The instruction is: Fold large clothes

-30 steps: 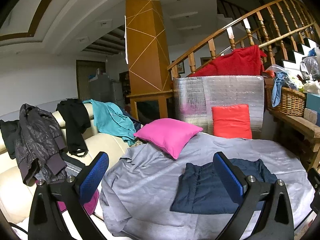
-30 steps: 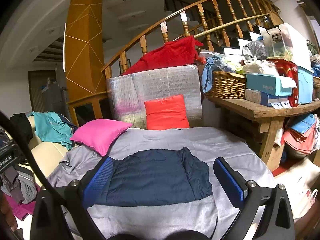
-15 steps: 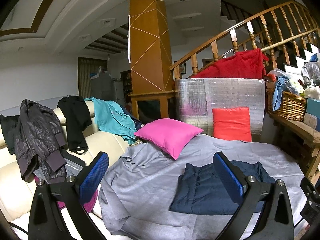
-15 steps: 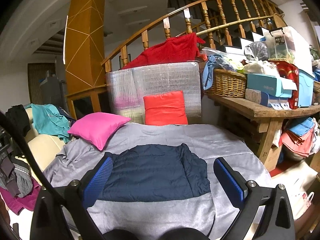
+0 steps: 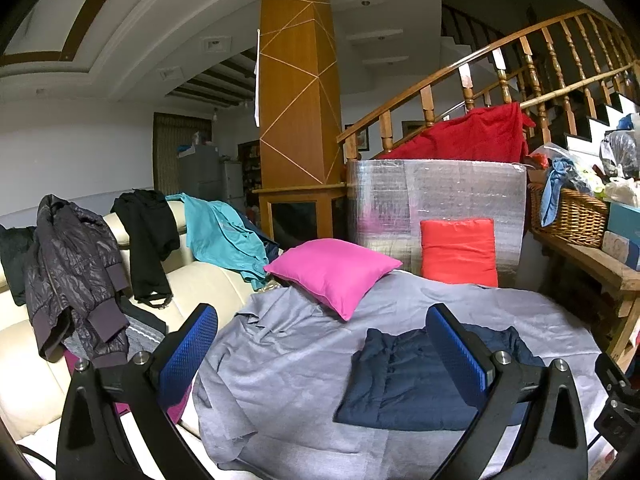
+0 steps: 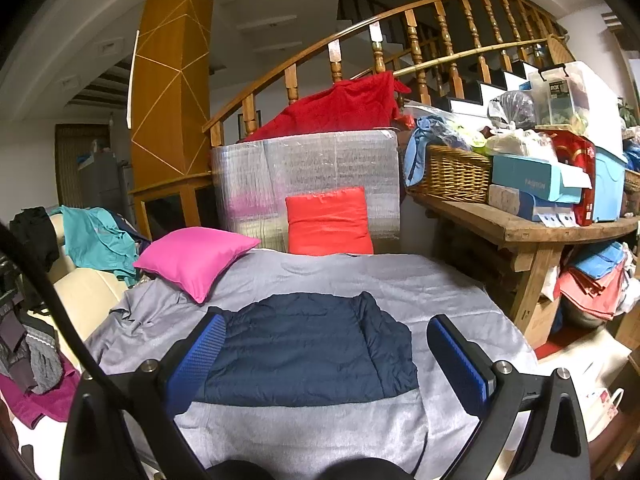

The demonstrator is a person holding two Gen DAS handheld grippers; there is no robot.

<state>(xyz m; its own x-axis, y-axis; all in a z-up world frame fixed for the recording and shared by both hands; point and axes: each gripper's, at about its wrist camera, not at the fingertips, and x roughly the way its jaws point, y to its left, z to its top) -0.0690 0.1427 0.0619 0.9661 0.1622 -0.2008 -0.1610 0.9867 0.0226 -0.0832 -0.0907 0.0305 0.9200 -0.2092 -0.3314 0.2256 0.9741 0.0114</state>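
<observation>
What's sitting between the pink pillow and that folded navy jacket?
Only bare grey sheet separates the pink pillow from the navy jacket; the right wrist view shows it.

You see matt quilted navy jacket [image 6: 304,344] on smooth grey cloth sheet [image 6: 400,280]; textured blue rubbery pads [image 5: 188,356]; woven wicker basket [image 6: 456,176]; rough wooden bench [image 6: 520,228].

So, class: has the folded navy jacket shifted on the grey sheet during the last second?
No. The navy jacket lies in the same spot on the grey sheet, equally placed below the pink cushion; only the cameras drifted slightly.
</observation>
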